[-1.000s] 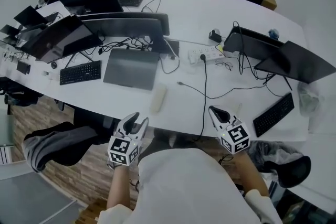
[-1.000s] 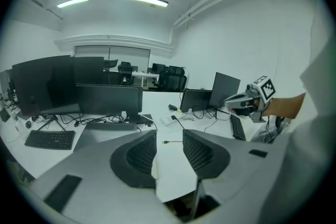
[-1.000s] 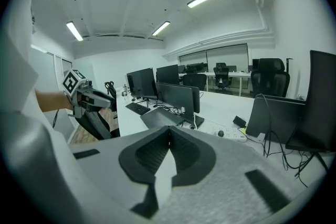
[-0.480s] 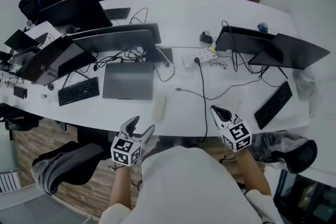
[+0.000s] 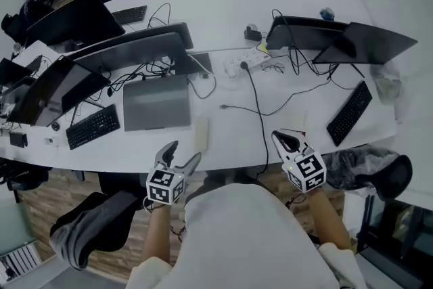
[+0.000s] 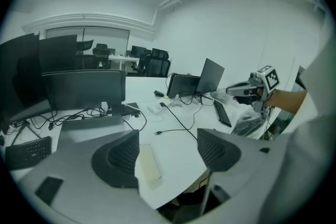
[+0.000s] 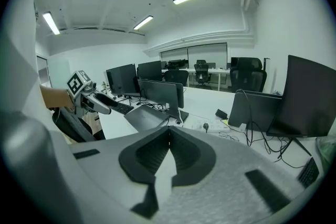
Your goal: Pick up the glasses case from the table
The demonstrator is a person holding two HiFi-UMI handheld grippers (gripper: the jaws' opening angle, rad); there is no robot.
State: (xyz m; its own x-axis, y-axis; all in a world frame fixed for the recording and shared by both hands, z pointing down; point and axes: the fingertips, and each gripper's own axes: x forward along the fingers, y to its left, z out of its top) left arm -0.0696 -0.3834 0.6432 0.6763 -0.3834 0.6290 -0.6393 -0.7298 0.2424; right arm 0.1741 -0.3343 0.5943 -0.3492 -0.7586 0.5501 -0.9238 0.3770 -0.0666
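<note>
The glasses case point(image 5: 201, 134) is a cream oblong lying on the white table point(image 5: 223, 10) near its front edge. My left gripper point(image 5: 183, 152) hovers just short of that edge, a little in front of the case, its jaws opening with nothing between them. In the left gripper view the case point(image 6: 148, 163) lies past the left pad, ahead of the left gripper point(image 6: 165, 157). My right gripper point(image 5: 287, 141) is shut and empty at the table's front edge, to the right of a black cable; in the right gripper view its pads meet at the right gripper point(image 7: 169, 131).
A closed grey laptop point(image 5: 157, 103) sits behind the case, with a black keyboard point(image 5: 93, 126) to its left. Monitors point(image 5: 135, 47) line the back. A black cable point(image 5: 260, 118) runs from a power strip point(image 5: 243, 63) over the edge. Another keyboard point(image 5: 349, 114) lies right.
The left gripper's jaws have spread wider apart and it has edged down toward the table's front edge. The right gripper stays shut in place.
</note>
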